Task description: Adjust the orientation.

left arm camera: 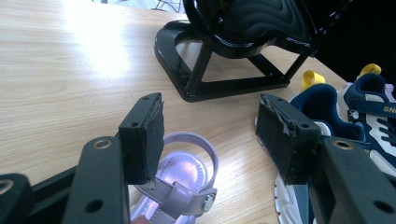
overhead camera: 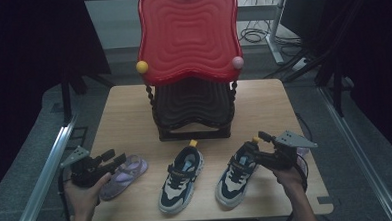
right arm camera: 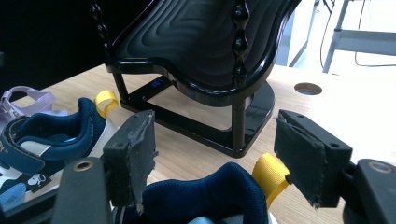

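Both tools spread, right tool (overhead camera: 259,144) over sneaker (overhead camera: 235,175) heel, toe toward person

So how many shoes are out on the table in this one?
3. A purple sandal lies at the left by the left hand-held gripper, a navy sneaker in the middle, and another navy sneaker at the right under the right hand-held gripper. The stand could hide more.

Red/black rack (overhead camera: 188,41) mid-table (overhead camera: 124,118); sandal (overhead camera: 124,174), 2 sneakers (overhead camera: 181,178) in front.
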### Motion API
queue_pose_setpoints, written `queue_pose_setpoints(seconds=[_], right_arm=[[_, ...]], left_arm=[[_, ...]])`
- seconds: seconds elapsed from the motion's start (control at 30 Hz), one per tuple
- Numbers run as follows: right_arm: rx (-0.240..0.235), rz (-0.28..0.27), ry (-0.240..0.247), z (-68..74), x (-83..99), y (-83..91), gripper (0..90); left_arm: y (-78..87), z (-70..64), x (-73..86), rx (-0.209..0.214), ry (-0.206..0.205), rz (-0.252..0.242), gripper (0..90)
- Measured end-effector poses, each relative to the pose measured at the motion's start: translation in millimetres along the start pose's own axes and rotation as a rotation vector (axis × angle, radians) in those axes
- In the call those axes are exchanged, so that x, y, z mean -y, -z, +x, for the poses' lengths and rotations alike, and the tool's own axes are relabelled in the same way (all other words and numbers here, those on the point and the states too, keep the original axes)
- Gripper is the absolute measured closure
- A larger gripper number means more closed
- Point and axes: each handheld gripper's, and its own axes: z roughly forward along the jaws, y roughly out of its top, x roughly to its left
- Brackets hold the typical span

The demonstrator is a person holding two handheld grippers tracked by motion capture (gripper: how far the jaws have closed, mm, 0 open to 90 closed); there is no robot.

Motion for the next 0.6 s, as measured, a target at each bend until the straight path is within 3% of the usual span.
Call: queue_pose_setpoints(seconds=[0.3,0.33,0.4,0.43,0.47,0.57,0.6], right_arm=[[-0.038,-0.049,-0.065,-10.2,1.0,-0.6,32.0],[-0.054,-0.052,-0.086,-10.7,3.5,-0.6,32.0],[-0.067,-0.037,-0.086,-10.0,7.4,-2.5,31.9],[-0.067,-0.037,-0.086,-10.0,7.4,-2.5,31.9],[-0.047,0.000,-0.048,-8.7,11.5,-5.3,31.9],[-0.037,0.010,-0.040,-8.2,13.7,-4.7,32.2],[-0.040,-0.004,-0.061,-7.7,12.9,-1.3,32.7]], left_arm=[[-1.0,-5.1,3.6,0.003,-0.007,0.011,47.6],[1.3,-6.6,2.6,0.003,-0.004,-0.007,52.8],[2.5,-8.3,1.0,-0.002,-0.005,-0.022,57.9],[2.5,-8.3,1.0,-0.002,-0.005,-0.022,60.4],[2.1,-9.3,0.4,0.002,-0.008,-0.018,62.2],[0.4,-13.2,0.3,0.018,-0.026,0.004,67.1],[0.8,-16.8,0.2,0.031,-0.042,0.010,72.3]])
